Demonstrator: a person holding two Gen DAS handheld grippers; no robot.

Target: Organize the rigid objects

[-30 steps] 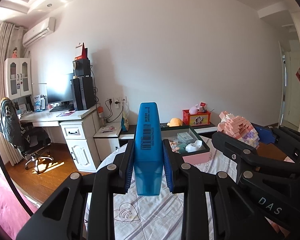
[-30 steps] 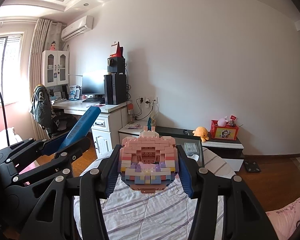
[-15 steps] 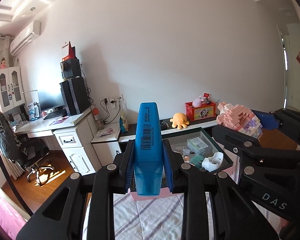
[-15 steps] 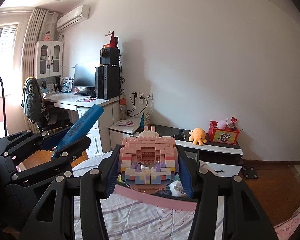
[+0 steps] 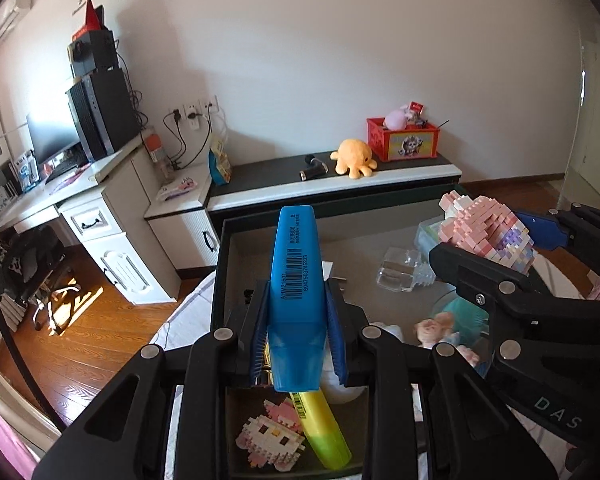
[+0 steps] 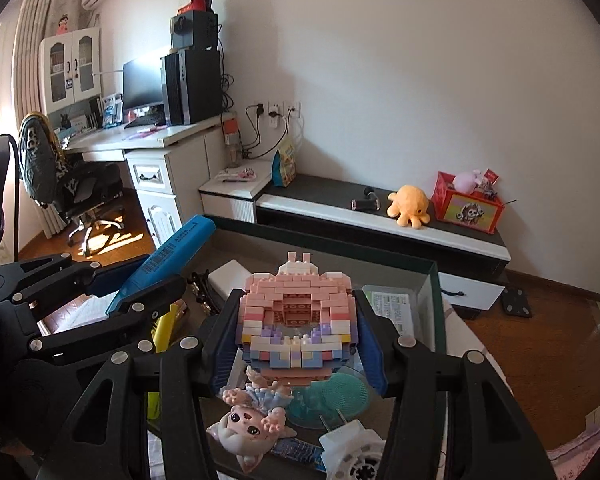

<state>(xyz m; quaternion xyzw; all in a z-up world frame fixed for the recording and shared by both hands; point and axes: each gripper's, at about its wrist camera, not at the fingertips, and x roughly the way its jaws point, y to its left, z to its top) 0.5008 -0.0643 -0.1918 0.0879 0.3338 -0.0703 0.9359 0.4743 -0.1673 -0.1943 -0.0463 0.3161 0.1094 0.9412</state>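
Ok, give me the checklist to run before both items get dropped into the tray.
1. Left gripper jaws shut on the blue highlighter: ok.
2. Right gripper jaws shut on the pink brick model: ok.
3. Both held items over the dark tray: ok.
4. Bare floor under the highlighter: not ok, yellow highlighter lies below.
5. Bare floor under the brick model: not ok, cat figurine and teal brush below.
6. Height above the tray floor: cannot tell.

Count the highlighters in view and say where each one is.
2. The blue highlighter is clamped in the left gripper above the tray. The yellow highlighter lies in the tray beneath it. Others may be hidden behind the grippers.
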